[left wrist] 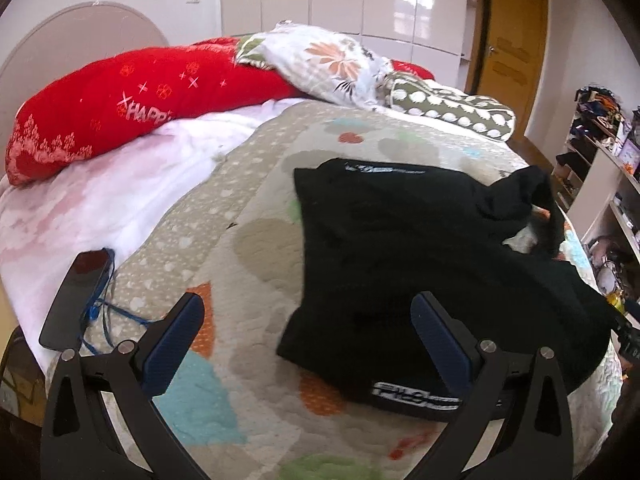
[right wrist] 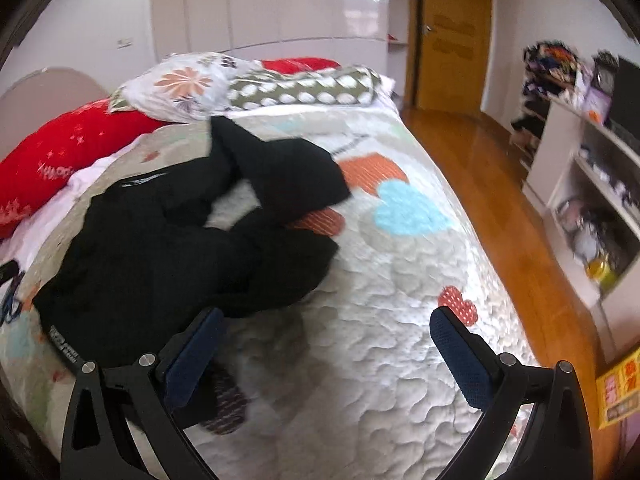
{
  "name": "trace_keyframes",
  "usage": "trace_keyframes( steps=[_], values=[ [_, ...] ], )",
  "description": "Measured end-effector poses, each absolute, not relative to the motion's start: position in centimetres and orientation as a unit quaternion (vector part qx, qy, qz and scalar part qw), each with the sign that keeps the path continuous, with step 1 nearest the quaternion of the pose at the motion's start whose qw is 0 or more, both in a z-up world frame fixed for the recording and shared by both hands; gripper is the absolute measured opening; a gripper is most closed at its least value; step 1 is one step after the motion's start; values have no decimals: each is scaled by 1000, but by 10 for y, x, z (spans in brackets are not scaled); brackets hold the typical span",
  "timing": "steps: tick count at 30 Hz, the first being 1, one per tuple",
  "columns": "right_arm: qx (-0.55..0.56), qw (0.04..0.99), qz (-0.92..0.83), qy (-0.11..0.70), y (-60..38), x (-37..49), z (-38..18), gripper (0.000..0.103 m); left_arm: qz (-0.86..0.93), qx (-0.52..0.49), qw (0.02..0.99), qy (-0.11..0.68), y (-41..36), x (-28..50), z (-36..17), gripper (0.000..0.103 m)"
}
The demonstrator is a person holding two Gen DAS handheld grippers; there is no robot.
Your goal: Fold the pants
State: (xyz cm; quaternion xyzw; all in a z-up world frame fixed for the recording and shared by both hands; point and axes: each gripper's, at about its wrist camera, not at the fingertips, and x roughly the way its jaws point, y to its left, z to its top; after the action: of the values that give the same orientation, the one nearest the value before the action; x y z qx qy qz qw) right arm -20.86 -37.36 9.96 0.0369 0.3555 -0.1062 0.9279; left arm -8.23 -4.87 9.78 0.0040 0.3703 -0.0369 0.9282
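Observation:
Black pants lie rumpled on a quilted bedspread with coloured hearts. A white logo band shows at their near edge. My left gripper is open and empty, hovering over the pants' near left corner. In the right wrist view the pants lie to the left, their legs bunched and twisted toward the pillows. My right gripper is open and empty above the bare quilt, just right of the pants.
A red pillow, a floral pillow and a dotted bolster lie at the head of the bed. A dark phone with a blue cord lies at left. Wooden floor, shelves and a door are at right.

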Motion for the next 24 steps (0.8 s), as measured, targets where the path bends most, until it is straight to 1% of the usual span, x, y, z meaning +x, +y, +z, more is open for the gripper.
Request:
trace_keyframes(
  steps=[1,5,12,24],
  values=[
    [21,925,-105,365,-368,-204,101,103,-39,6,929,368,-53,-84,99,103],
    [-18,932,-89,350,-343,-203,103,103,-48,10,929,367,-60,-89,101,103],
    [10,933,-49,356,-336,-199,104,103,-53,8,927,372,-64,-90,98,103],
    [12,933,-35,357,-330,-196,94,103,-58,5,921,385,-71,-88,90,103]
  ],
)
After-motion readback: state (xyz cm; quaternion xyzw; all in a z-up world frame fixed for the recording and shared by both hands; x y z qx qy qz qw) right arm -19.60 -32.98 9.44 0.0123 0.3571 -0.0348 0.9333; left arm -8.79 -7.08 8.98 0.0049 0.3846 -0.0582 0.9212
